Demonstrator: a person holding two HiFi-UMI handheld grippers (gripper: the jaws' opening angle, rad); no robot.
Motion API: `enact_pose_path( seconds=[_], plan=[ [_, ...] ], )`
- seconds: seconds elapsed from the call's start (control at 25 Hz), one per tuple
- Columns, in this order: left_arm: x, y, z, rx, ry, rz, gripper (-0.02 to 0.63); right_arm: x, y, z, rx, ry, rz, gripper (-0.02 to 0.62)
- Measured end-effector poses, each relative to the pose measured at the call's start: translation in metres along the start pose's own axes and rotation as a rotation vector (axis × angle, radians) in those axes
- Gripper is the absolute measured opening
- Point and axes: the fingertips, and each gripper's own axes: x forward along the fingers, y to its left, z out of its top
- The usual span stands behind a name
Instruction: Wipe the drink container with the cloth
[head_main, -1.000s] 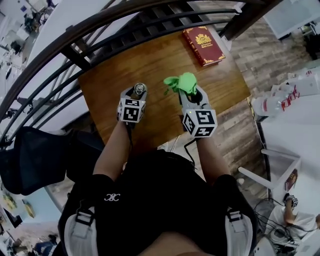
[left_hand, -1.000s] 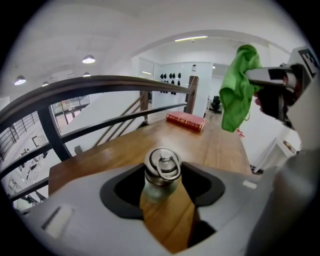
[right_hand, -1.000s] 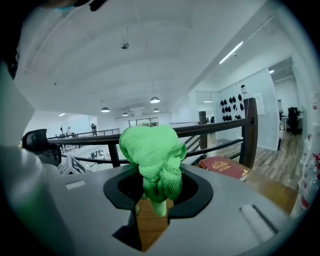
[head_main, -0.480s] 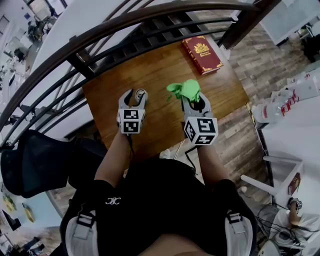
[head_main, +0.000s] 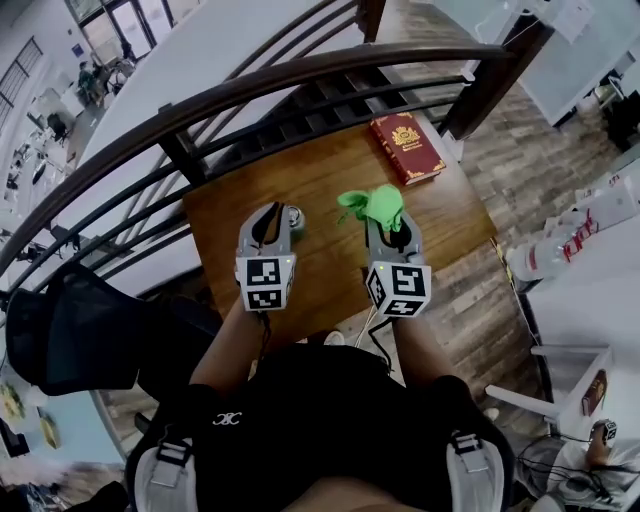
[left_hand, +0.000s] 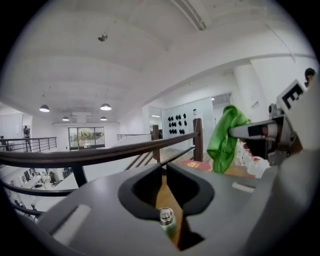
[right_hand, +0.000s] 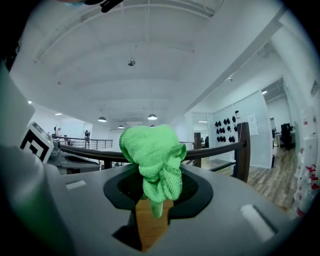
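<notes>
Item 1, left gripper (head_main: 271, 208): held above the table (head_main: 330, 170) and pointed away from the person; jaws have just been closing, and the tips are drawn all but together, with only a thin slit left; nothing is clamped between them.

Item 2, bottle (head_main: 293, 216): stood upright on the table, below the left gripper and just right of its tip in the head view; its metal cap and green body are seen through the slit, low between the jaws, in the left gripper view; no pad is seen pressed on it.

Item 3, right gripper (head_main: 388, 222): held beside the left gripper, to its right; jaws are closed on the cloth.

Item 4, cloth (head_main: 373, 203): green and bunched; pinched at the right gripper's tip, with a rounded wad carried above the jaws and a short tail hung below; kept apart from the bottle, to its right.

Item 5, book (head_main: 405, 148): red; laid flat at the table's far right corner, beyond the right gripper.

Item 6, railing (head_main: 250, 95): dark and curved; run past the table's far side, ahead of both grippers.
</notes>
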Motion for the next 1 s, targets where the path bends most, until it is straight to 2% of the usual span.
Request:
enact_pose_path(
  seconds=[0.16,0.44,1.0],
  plan=[
    [-0.033,0.000,0.013,0.003,-0.034,0.014,0.061,-0.014,0.001,0.007,-0.005,-0.026,-0.026,0.114],
    [-0.060,0.000,0.025,0.023,-0.105,0.038,0.054,-0.024,0.016,0.015,-0.029,-0.061,0.018,0.114],
    [-0.066,0.008,0.021,0.015,-0.078,0.062,0.054,-0.026,0.037,0.013,-0.016,-0.054,0.068,0.114]
  ],
)
